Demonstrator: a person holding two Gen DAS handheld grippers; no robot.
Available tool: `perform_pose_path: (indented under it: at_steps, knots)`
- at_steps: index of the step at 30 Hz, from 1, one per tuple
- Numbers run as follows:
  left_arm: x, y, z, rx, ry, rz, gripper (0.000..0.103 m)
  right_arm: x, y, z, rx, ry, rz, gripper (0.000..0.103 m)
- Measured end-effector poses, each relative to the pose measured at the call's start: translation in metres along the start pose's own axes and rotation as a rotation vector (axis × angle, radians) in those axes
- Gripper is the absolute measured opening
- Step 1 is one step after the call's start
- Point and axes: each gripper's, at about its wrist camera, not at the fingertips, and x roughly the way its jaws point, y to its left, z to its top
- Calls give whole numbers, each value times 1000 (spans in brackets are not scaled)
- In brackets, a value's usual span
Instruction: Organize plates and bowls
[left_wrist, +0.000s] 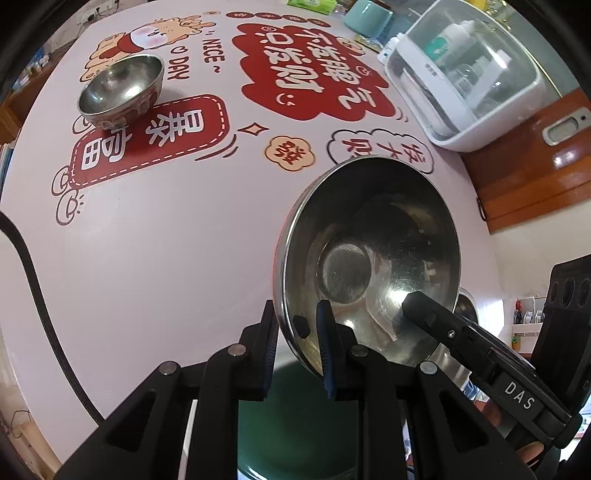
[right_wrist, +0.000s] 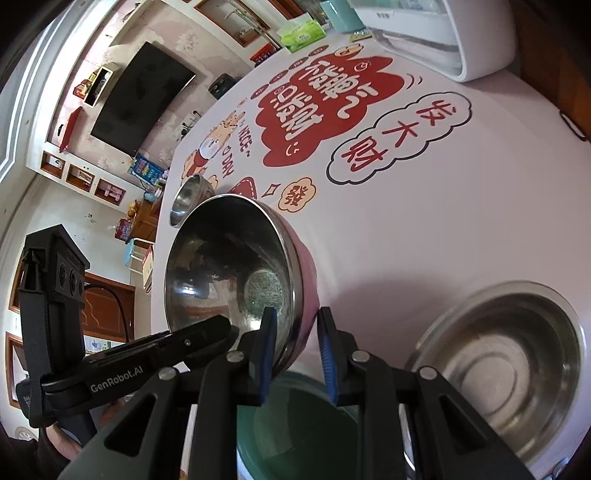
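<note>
A steel bowl with a pink outside hangs tilted above the pink printed table, held from two sides. My left gripper is shut on its near rim, one finger inside and one outside. My right gripper is shut on the opposite rim of the same bowl; one of its fingers shows inside the bowl. A dark green bowl lies directly below. A small steel bowl stands at the far left. A wide steel bowl sits on the table to the right.
A white lidded dish box stands at the table's far right, with a teal mug and a green tissue pack beyond it. A black cable crosses the table's left edge.
</note>
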Motion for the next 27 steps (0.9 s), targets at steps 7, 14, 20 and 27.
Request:
perform_pose_path:
  at_steps: [7, 14, 20, 27]
  knots:
    - [-16, -24, -21, 23, -20, -13, 19, -30, -8, -14, -10, -25, -1, 22]
    - [-20, -55, -46, 44, -14, -27, 19, -61, -25, -23, -16, -44, -13, 20]
    - [-17, -84, -63, 59, -11, -35, 20, -83, -44, -30, -19, -50, -29, 19]
    - [-9, -119, -76, 81, -6, -45, 20, -104, -69, -34, -23, -43, -59, 19]
